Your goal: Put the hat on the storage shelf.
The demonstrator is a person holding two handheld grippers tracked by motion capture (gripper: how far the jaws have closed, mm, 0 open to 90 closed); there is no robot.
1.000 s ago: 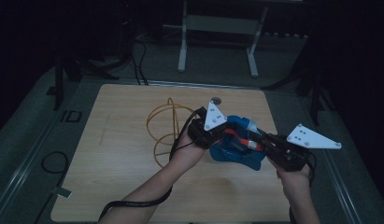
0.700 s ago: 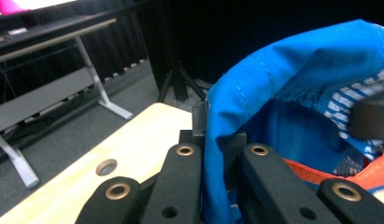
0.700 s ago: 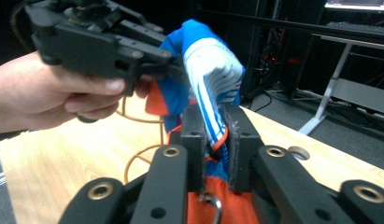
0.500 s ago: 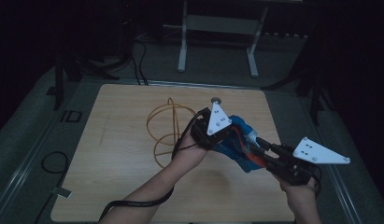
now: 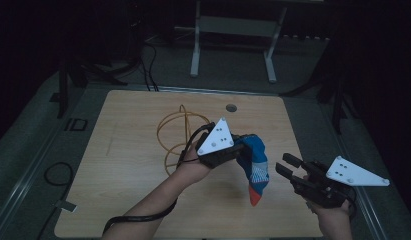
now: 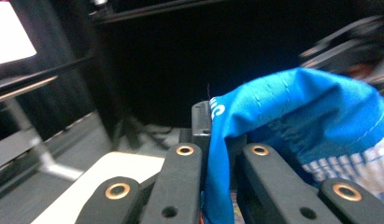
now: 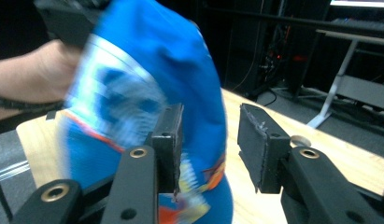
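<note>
The left gripper (image 5: 240,145), raised above the wooden table (image 5: 123,165), is clamped on the blue sock (image 5: 256,167), which hangs down from it. The right gripper (image 5: 288,167) is just beside the sock; its jaws have just been opening and hold nothing. The right gripper view shows the sock's white and orange pattern close up.

Dim lab (equipment racks (image 7: 292,42))

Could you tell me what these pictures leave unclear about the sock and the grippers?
- Sock: its pattern is smeared by motion blur in the right gripper view; its top is hidden by the left gripper clamped on it.
- Right gripper: jaws have just been opening, nothing between them; the high view is too dim for detail.
- Cord: partly behind the left hand.
</note>
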